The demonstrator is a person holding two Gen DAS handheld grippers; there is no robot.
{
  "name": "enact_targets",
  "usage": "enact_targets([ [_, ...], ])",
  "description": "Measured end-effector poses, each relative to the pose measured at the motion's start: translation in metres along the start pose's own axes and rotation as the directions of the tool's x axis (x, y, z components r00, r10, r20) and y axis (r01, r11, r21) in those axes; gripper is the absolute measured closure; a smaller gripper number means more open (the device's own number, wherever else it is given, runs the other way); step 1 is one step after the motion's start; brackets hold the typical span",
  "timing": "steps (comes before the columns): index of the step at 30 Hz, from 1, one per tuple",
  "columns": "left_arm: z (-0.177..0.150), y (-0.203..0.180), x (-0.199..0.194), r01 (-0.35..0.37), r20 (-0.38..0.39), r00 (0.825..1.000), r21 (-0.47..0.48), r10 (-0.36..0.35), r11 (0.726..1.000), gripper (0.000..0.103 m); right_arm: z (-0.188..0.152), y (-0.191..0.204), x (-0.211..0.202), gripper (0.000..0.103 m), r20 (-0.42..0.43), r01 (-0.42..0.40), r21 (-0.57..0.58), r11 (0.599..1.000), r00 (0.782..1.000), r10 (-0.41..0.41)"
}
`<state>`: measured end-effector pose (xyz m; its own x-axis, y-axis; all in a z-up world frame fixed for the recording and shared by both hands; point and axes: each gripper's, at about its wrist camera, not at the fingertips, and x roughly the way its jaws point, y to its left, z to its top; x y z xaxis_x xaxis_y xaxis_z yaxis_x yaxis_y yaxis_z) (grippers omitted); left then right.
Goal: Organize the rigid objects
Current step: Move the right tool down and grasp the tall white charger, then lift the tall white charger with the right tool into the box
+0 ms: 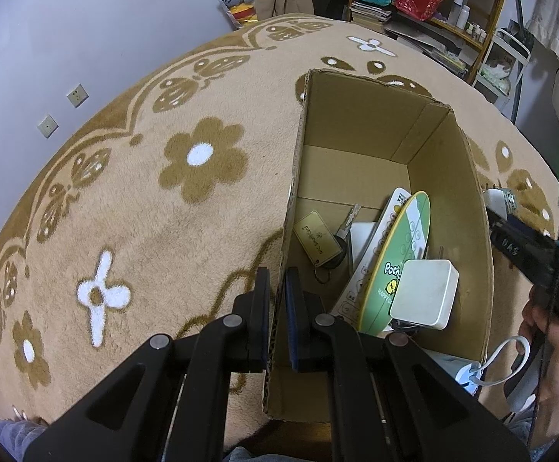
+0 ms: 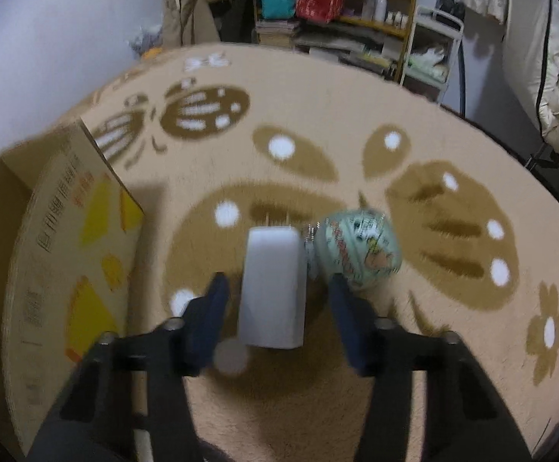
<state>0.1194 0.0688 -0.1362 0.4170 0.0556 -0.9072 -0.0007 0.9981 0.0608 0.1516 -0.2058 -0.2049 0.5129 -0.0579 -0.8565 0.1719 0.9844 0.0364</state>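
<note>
Bracing the box while I am lining up on the white plug adapter

I am keeping my left gripper (image 1: 277,315) clenched on the near wall of the cardboard box (image 1: 356,115), one finger outside and one inside, so the box is not sliding on the flowered rug (image 1: 144,211) as things go in. Already lying inside are a key with a tan card tag (image 1: 316,238), a white remote (image 1: 379,238), a green oval fan (image 1: 398,265) and a white square charger (image 1: 425,294). My right gripper (image 2: 279,308) is straddling the white plug adapter (image 2: 273,288), which is lying on the rug just right of the box beside a pale green printed ball (image 2: 358,250); its jaws are part-open with gaps on both sides, so nothing is gripped yet.
</note>
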Motion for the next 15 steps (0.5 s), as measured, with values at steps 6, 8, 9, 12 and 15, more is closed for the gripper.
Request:
enact_targets([
  [6, 0.001, -0.002, 0.0, -0.009, 0.001, 1.0, 0.006, 0.009, 1.0, 0.095, -0.007, -0.006, 0.008, 0.073, -0.014, -0.026, 0.006, 1.0, 1.0, 0.026],
  [8, 0.001, -0.002, 0.0, -0.009, 0.001, 1.0, 0.006, 0.009, 1.0, 0.095, -0.007, -0.008, 0.006, 0.073, -0.013, -0.035, 0.012, 0.999, 0.999, 0.035],
  [9, 0.001, -0.003, 0.0, -0.009, 0.001, 1.0, 0.006, 0.009, 1.0, 0.095, -0.007, -0.008, 0.005, 0.073, -0.013, -0.038, 0.016, 0.999, 0.999, 0.039],
  [12, 0.001, -0.003, 0.0, -0.007, 0.001, 1.0, 0.003, 0.007, 1.0, 0.095, -0.006, -0.009, -0.002, 0.073, -0.001, -0.041, 0.019, 0.999, 0.999, 0.041],
  [15, 0.001, -0.003, 0.0, -0.007, 0.001, 1.0, 0.003, 0.007, 1.0, 0.095, 0.001, -0.008, -0.017, 0.073, 0.039, -0.074, 0.027, 0.997, 0.997, 0.073],
])
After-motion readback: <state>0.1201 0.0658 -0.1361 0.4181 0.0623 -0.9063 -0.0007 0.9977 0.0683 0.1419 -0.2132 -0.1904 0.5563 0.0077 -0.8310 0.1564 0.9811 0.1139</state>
